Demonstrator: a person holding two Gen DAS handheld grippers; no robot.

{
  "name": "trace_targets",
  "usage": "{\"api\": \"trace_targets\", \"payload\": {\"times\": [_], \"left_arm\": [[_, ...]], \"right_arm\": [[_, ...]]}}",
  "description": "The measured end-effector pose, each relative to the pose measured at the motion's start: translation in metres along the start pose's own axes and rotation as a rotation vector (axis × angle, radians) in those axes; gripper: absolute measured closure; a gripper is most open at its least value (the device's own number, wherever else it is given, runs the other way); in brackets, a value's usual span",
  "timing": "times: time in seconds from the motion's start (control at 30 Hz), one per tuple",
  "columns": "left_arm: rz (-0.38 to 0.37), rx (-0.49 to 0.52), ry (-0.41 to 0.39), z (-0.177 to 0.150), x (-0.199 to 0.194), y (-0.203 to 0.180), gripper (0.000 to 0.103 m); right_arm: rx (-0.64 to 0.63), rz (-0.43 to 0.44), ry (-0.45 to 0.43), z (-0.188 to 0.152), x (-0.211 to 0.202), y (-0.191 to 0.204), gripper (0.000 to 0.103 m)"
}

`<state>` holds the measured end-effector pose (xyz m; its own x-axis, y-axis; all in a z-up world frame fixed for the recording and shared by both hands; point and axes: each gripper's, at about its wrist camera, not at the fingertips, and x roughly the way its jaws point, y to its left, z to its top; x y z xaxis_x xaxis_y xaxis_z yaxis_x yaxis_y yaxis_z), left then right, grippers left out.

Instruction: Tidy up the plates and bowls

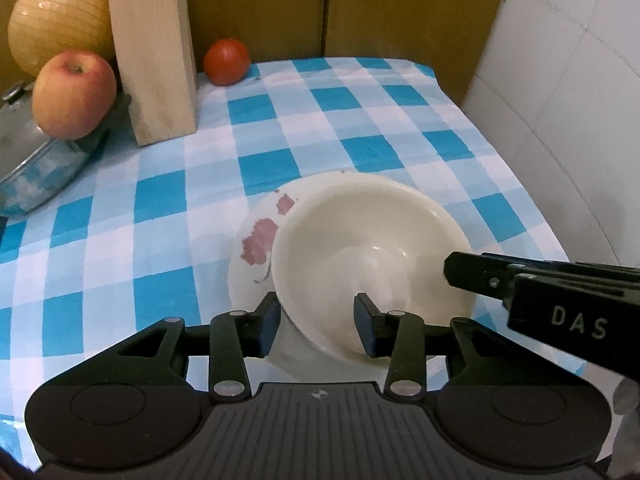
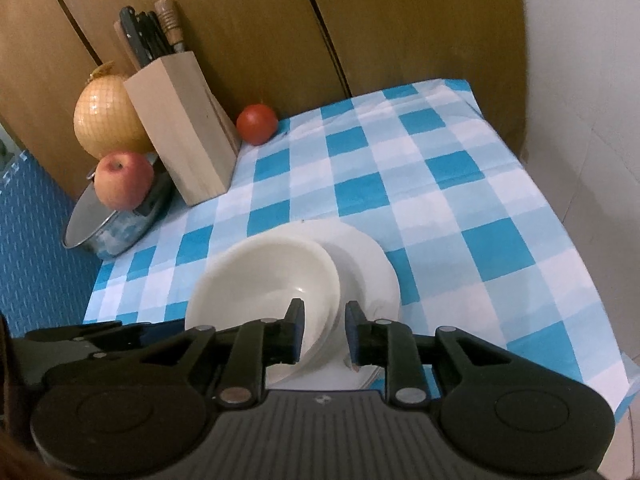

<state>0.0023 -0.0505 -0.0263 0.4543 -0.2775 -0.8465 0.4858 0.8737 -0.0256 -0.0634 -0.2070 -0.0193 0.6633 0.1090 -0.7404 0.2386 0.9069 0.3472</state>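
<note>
The cream ceramic bowl (image 1: 372,256) sits on the white plate with faded red markings (image 1: 260,236), off-centre toward its right side, on the bench under a blue-and-white checked cloth (image 1: 160,200). The bowl's near rim runs between the fingers of the left gripper (image 1: 316,326), which stand parted, pads apparently clear of the rim. The right gripper (image 2: 323,330) straddles the bowl's right rim, its fingers narrowly apart; contact there is hard to judge. Both hands are equally near.

Cream bowl (image 1: 372,248), white plate (image 1: 256,240) with reddish marks, blue-and-white checked tablecloth (image 1: 360,120), red tomato (image 1: 226,62)
</note>
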Motion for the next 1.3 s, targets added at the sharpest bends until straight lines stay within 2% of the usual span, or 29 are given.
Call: {"api": "trace_targets", "payload": {"times": [0.23,0.53,0.63,0.77,0.87,1.1,1.3], "left_arm": [[0.014,-0.033,-0.042,-0.003,-0.017,0.008,0.036],[-0.01,-0.111,-0.085,-0.023,-0.041,0.026,0.03],[-0.002,-0.123,-0.093,-0.034,-0.045,0.028,0.028],[-0.001,-0.13,-0.085,-0.052,-0.049,0.026,0.027],[0.025,-0.129,-0.084,-0.068,-0.051,0.023,0.021],[0.06,-0.082,-0.047,-0.093,-0.045,0.007,0.021],[0.065,-0.094,-0.025,-0.101,-0.039,0.005,0.02]], "right_arm": [[-0.003,0.008,-0.052,-0.01,-0.017,0.005,0.078],[-0.049,0.034,-0.087,-0.039,-0.038,0.02,0.072],[-0.057,0.01,-0.105,-0.051,-0.044,0.02,0.071],[-0.081,-0.062,-0.124,-0.071,-0.052,0.016,0.065],[-0.101,-0.096,-0.107,-0.088,-0.055,0.012,0.064],[-0.079,-0.142,-0.062,-0.105,-0.049,0.002,0.063],[-0.079,-0.16,-0.048,-0.116,-0.046,0.002,0.06]]}}
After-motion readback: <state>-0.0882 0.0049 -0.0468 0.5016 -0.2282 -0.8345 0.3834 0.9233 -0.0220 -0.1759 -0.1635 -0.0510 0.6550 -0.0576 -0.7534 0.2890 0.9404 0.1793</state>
